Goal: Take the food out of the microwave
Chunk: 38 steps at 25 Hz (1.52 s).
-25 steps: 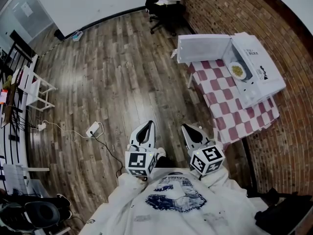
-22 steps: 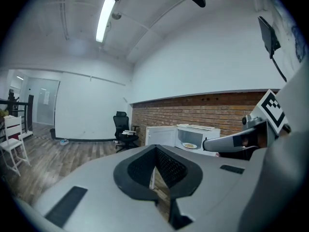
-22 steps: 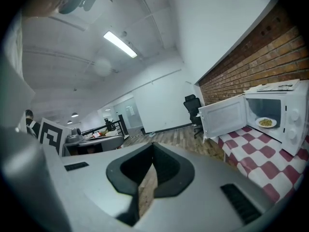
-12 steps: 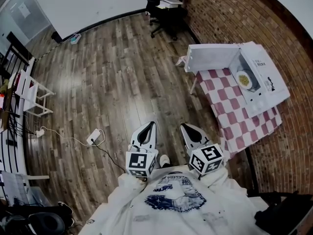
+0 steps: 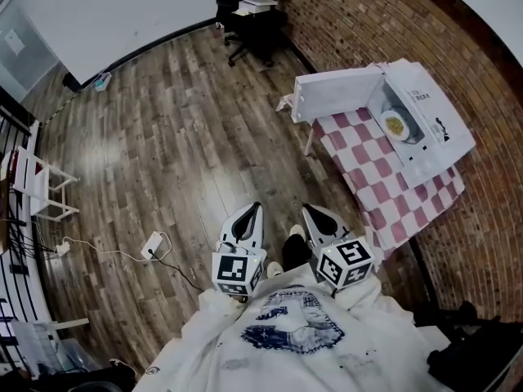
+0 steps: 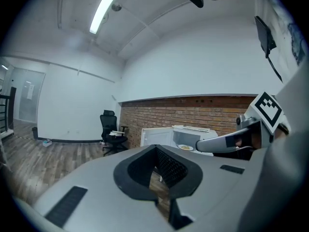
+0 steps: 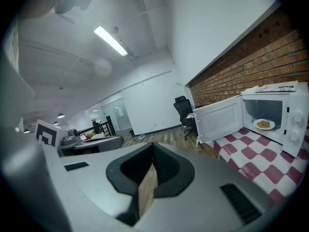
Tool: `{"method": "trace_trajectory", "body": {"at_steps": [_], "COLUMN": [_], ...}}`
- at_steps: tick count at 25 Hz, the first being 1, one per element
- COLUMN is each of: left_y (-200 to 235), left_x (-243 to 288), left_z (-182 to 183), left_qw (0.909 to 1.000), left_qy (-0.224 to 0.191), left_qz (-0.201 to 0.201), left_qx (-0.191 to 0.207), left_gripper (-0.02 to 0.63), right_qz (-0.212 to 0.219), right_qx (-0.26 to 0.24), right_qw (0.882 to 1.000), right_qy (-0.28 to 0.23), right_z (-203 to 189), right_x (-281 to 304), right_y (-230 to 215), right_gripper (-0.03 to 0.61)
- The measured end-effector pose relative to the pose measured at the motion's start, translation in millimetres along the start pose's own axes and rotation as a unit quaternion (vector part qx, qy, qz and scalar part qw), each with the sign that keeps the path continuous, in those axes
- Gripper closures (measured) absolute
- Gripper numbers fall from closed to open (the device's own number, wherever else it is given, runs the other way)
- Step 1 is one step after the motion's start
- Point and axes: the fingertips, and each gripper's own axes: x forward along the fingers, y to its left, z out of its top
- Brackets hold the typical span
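A white microwave (image 5: 425, 121) stands on a table with a red-and-white checked cloth (image 5: 384, 182) against the brick wall, its door (image 5: 339, 92) swung wide open. Inside it sits a white plate of yellowish food (image 5: 395, 125), which also shows in the right gripper view as the plate (image 7: 263, 124) and in the left gripper view as the plate (image 6: 185, 147). My left gripper (image 5: 245, 221) and right gripper (image 5: 320, 221) are held side by side close to my body, both shut and empty, well short of the table. Each one's jaws meet at the tip: left gripper (image 6: 156, 147), right gripper (image 7: 153, 148).
A black office chair (image 5: 245, 11) with papers on it stands at the far wall. A power strip with its cable (image 5: 154, 243) lies on the wood floor to my left. White racks (image 5: 37, 186) line the left edge. A black bag (image 5: 482, 358) lies at the lower right.
The whole view has shifted as I moved across the floor: the power strip has slid down and the chair left. Both grippers stay shut in front of my body.
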Motion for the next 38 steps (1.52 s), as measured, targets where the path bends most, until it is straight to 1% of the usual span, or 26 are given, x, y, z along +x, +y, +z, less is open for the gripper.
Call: {"method": "trace_trajectory", "body": {"at_steps": [8,12,14,19,22,28,34,38], "left_y": [9,9,5,-12,-19,-41,-74,-108], "left_x": [45,78,98,147,177,240,300,342], "left_z": [4,11,12,20,26,35,36,36], "left_qw": [0.9996,0.9987,0.9979,0.9948,0.9932,0.9892,0.9822,0.9746], "left_qy": [0.01,0.016,0.022,0.028,0.031,0.038,0.052,0.057], "left_qz": [-0.023,-0.043,-0.056,-0.09,-0.104,-0.131,-0.169,-0.204], "left_qx": [0.014,0.022,0.025,0.039,0.042,0.052,0.062,0.072], "left_gripper": [0.606,0.606,0.606,0.606,0.606,0.606,0.606,0.606], "right_qz": [-0.021,-0.035,-0.045,-0.077,-0.09,-0.128,-0.161,-0.201], "right_qx": [0.014,0.026,0.034,0.05,0.057,0.073,0.091,0.105], "right_qw": [1.0,0.999,0.998,0.995,0.993,0.988,0.981,0.971], "right_qy": [-0.015,-0.023,-0.026,-0.041,-0.044,-0.05,-0.059,-0.073], "right_z": [13,24,30,48,57,73,86,94], "right_x": [28,41,46,55,61,62,56,40], "right_y": [-31,-52,-70,-116,-139,-198,-258,-306], "right_gripper": [0.565,0.565,0.565,0.565,0.565,0.565,0.565,0.565]}}
